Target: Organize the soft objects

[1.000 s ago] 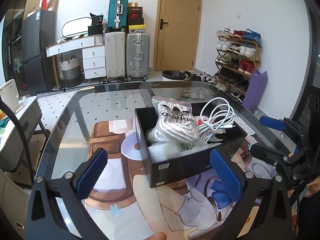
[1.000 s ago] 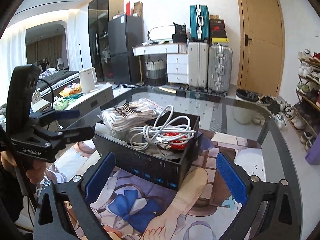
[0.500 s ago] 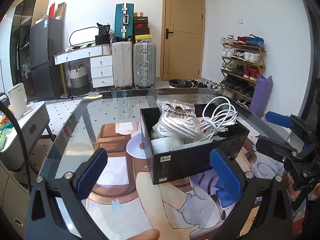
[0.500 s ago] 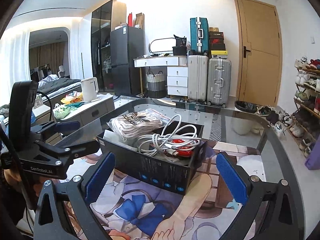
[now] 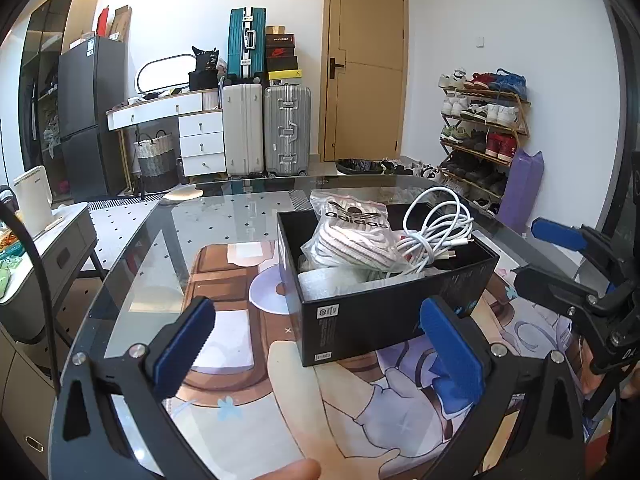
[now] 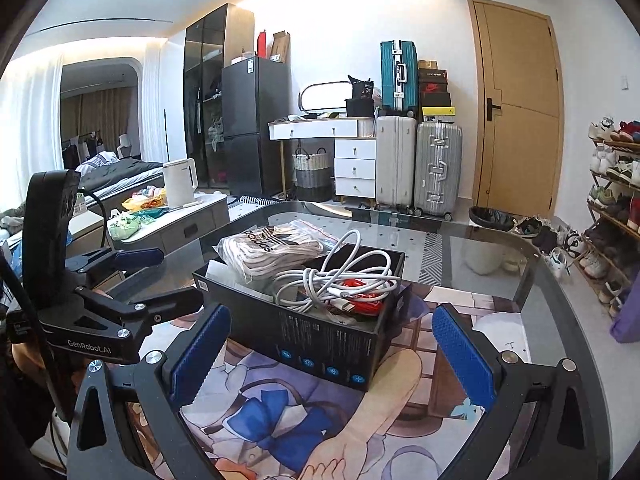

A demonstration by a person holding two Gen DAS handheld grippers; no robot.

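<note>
Black cardboard box stands on the printed mat covering the near part of the glass table, lid off. Inside, toward the far left corner of the box: a clear bag of white socks printed "adidas" with the trefoil logo. Beside it, toward the right wall: a coil of white cable lying over a red item, not identifiable. A white label with small print sits on the box's near left corner; the wording is too small to read. A row of round blue icons runs along the box's long side in the right wrist view.

Left gripper: blue pads spread wide, holding nothing, short of the box. Right gripper: likewise spread, empty, short of the box. The left tool's body reads "GenRobot.AI".
</note>
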